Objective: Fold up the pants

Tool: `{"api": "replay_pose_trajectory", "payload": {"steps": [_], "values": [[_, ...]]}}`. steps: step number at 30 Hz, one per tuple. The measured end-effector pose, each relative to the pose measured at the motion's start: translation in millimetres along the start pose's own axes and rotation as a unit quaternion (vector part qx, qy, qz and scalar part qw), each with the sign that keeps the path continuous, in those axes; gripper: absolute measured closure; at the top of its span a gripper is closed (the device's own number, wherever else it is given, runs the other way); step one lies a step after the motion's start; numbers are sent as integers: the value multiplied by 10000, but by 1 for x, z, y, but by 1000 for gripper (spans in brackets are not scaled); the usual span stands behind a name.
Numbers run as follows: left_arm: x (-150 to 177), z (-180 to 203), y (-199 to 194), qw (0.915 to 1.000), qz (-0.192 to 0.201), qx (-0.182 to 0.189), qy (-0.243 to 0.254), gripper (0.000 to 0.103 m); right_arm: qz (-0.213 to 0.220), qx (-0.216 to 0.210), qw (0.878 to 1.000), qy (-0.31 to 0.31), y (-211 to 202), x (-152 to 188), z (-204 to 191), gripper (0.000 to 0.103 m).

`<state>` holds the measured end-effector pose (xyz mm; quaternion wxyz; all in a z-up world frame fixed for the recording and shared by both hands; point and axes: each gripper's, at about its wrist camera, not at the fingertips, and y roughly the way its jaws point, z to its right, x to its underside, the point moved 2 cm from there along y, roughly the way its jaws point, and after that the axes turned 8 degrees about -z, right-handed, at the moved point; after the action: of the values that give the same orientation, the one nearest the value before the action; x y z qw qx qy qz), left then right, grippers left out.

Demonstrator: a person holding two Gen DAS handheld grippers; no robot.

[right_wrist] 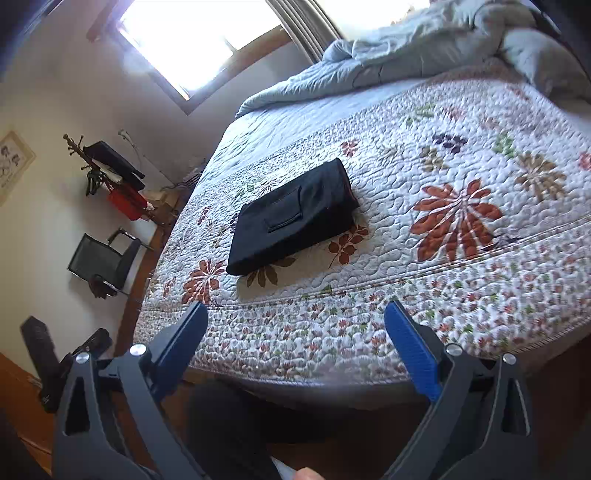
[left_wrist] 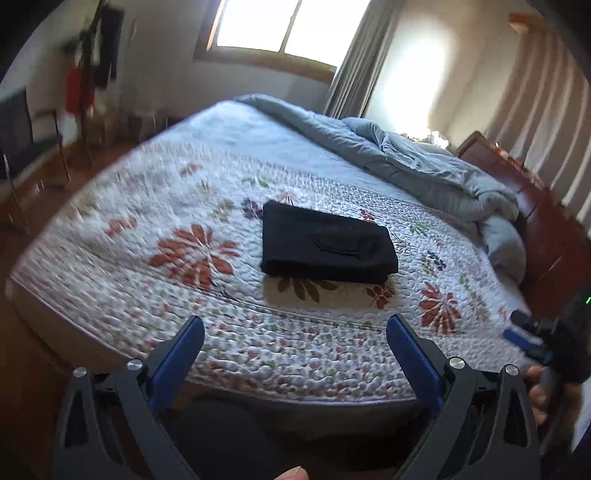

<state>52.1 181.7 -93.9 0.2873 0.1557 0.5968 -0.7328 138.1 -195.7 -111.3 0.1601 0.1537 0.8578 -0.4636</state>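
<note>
The black pants (left_wrist: 327, 245) lie folded into a compact rectangle on the floral quilt (left_wrist: 147, 229) of the bed; they also show in the right wrist view (right_wrist: 291, 218) with a back pocket facing up. My left gripper (left_wrist: 295, 325) is open and empty, held back over the bed's near edge, well short of the pants. My right gripper (right_wrist: 295, 314) is open and empty, also over the near edge, apart from the pants. The right gripper shows at the right edge of the left wrist view (left_wrist: 528, 332).
A rumpled grey-blue duvet (left_wrist: 424, 162) is bunched along the far side of the bed by the wooden headboard (left_wrist: 535, 206). A coat rack (right_wrist: 107, 170) and a black chair (right_wrist: 103, 262) stand by the wall at the left. A window (left_wrist: 284, 26) is behind the bed.
</note>
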Motion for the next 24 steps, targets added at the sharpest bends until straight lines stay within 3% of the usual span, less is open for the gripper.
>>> {"api": "replay_pose_trajectory", "payload": {"steps": [3,12,19,24], "values": [[12,20,-29,9993,149,-240,225,4,220,208,9993,-235,-25,15,-25,5],[42,57,-86,9992,282,-145,230,4,933,987,9813,-1367,-85,55,-94,5],[60,70,-121,9977,498,-354,280,4,1121,1486,9676,-1708,-105,86,-115,4],[72,75,-135,9974,586,-315,291,4,1203,1595,9654,-1677,-115,98,-117,4]]}}
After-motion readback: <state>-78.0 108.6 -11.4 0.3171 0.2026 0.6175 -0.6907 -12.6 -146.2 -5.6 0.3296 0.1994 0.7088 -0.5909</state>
